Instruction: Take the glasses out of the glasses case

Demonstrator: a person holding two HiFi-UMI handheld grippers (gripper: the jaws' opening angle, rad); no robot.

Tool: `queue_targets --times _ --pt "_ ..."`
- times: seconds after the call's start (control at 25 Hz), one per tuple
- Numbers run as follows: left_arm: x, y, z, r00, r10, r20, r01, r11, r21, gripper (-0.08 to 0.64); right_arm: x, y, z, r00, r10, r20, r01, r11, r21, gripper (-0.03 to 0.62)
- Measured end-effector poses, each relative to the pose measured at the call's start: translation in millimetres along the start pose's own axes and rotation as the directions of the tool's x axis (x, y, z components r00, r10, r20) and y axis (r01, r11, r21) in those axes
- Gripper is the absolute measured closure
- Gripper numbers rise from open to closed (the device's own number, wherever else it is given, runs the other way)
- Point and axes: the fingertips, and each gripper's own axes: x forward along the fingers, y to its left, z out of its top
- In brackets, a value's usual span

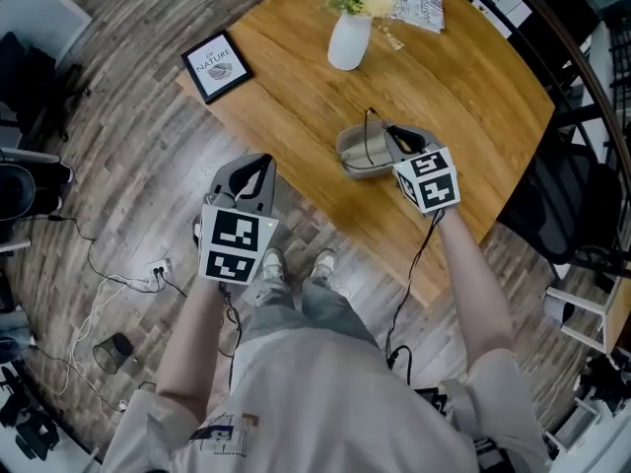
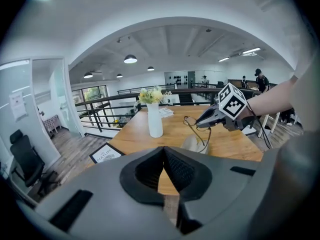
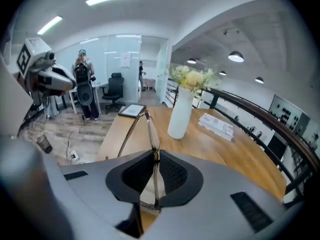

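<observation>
The thin-rimmed glasses [image 3: 148,126] hang above the open grey glasses case [image 1: 357,154], and my right gripper [image 1: 390,136] is shut on their frame. From the left gripper view the glasses [image 2: 192,124] dangle from the right gripper [image 2: 201,122] just over the case [image 2: 195,144]. The case rests on the wooden table [image 1: 473,97] near its front edge. My left gripper [image 1: 258,168] is held off the table's left edge, above the floor, with its jaws together and nothing between them.
A white vase of flowers [image 1: 349,39] stands at the back of the table, with papers [image 1: 419,8] beside it. A framed picture [image 1: 216,65] lies at the left corner. A black chair [image 1: 552,205] is on the right. Cables and a power strip [image 1: 150,278] lie on the floor.
</observation>
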Motion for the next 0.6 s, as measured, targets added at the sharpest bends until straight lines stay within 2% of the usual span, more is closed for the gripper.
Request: queue_targets --times 0.16,0.32,0.44,0.6 --pt "-19.9 19.7 30.9 0.997 0.039 0.071 -0.044 0.997 0.059 0.543 -40.0 -3.1 47.7 0.991 -0.044 0.127 0.037 0.998 0.055 0.532" --pt "-46.5 28.2 55.7 0.988 0.072 0.136 -0.084 0.993 0.083 0.543 -88.9 0.9 92.0 0.968 -0.091 0.234 0.075 0.994 0.073 0.532" --pt "-61.8 38.1 81.0 0.976 0.092 0.199 -0.112 0.989 0.094 0.543 -129.2 -0.3 127.6 0.933 -0.147 0.327 0.120 0.988 0.100 0.532" --pt "-88.1 48.3 117.6 0.950 0.112 0.291 -0.152 0.982 0.116 0.543 -187.3 4.1 172.8 0.864 -0.205 0.461 0.154 0.977 0.146 0.532"
